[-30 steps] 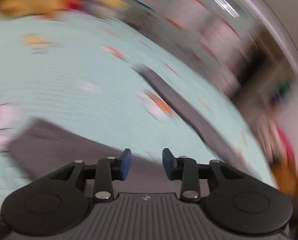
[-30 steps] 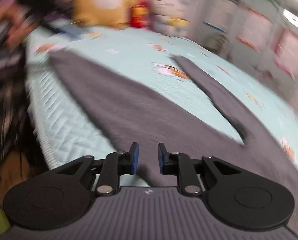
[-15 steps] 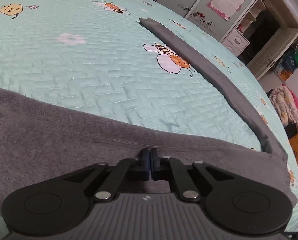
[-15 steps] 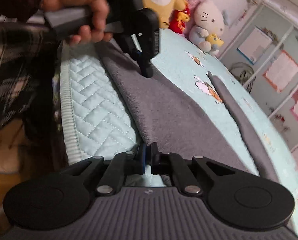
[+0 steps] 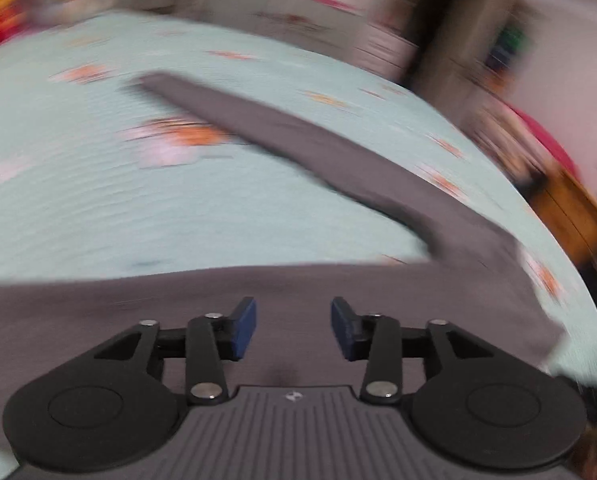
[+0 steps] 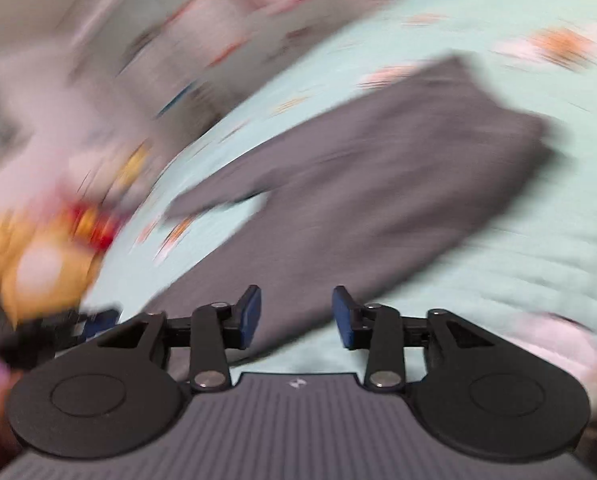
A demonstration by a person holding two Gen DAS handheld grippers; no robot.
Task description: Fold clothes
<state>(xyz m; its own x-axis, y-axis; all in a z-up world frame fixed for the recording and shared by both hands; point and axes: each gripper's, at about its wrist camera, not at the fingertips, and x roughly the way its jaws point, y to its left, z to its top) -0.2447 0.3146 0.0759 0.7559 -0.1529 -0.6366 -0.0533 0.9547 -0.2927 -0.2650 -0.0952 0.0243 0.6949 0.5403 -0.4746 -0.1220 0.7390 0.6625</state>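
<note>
Both grippers, left (image 5: 293, 328) and right (image 6: 296, 317), hover wide apart and empty over the grey garment (image 5: 338, 292), which lies spread on the mint quilt (image 5: 98, 208) (both views blurred), one leg reaching across it.

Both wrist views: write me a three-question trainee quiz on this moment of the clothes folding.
1. True or false: the left gripper is shut on the grey garment.
2. What lies under the garment? A) bare wooden floor B) mint quilted bedspread C) glass table
3. Fill in: the right gripper fingers stand ____.

Key: 1 false, its fingers are apart with nothing between them; 2 B; 3 open.
</note>
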